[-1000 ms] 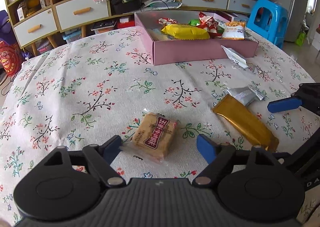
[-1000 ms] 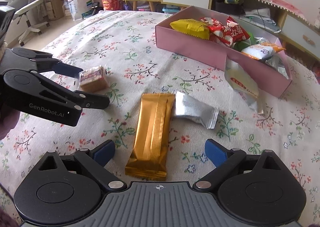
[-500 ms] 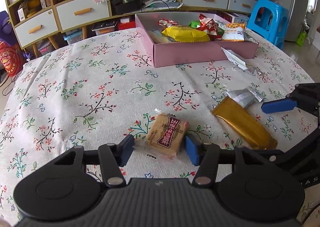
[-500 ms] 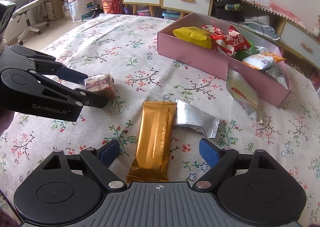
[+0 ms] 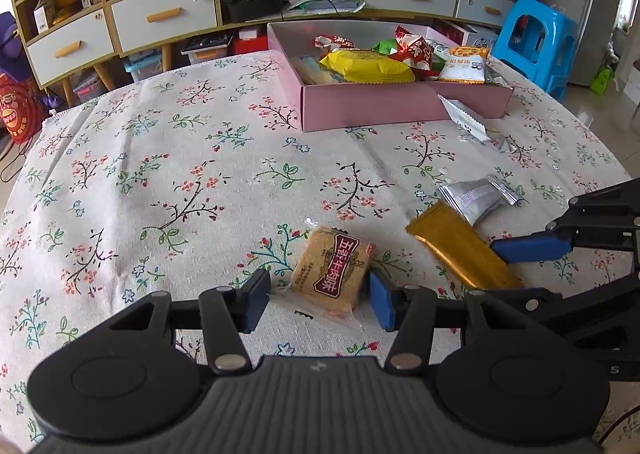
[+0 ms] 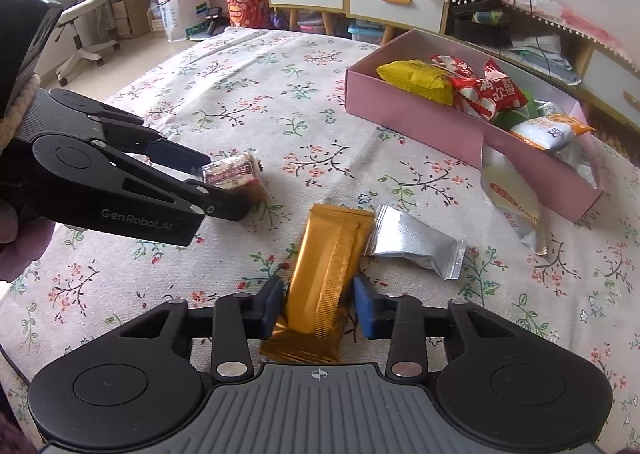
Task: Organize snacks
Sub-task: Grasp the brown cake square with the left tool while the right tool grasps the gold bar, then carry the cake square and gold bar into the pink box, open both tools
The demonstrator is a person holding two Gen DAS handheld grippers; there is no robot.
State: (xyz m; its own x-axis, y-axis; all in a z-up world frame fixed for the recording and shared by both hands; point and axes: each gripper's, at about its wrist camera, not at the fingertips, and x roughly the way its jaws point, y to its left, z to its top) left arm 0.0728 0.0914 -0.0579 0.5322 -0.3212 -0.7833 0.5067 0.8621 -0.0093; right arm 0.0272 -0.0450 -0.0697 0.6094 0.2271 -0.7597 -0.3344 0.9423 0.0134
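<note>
A brown biscuit pack with a red label [image 5: 330,272] lies on the floral tablecloth between the fingers of my left gripper [image 5: 320,300]; the jaws are closed onto its sides. It also shows in the right wrist view [image 6: 236,174]. My right gripper [image 6: 318,308] is closed on the near end of a long gold bar [image 6: 326,274], which lies on the cloth. A silver packet [image 6: 416,242] lies just right of the gold bar. A pink box [image 5: 400,110] at the far side holds several snacks.
A white and yellow packet [image 6: 508,194] leans against the pink box's front wall [image 6: 440,134]. A blue stool [image 5: 536,42] stands beyond the table on the right. Drawers and shelves [image 5: 160,14] line the back wall.
Both grippers have narrowed from wide open: the left onto the biscuit pack, the right onto the gold bar. Both have moved slightly forward.
</note>
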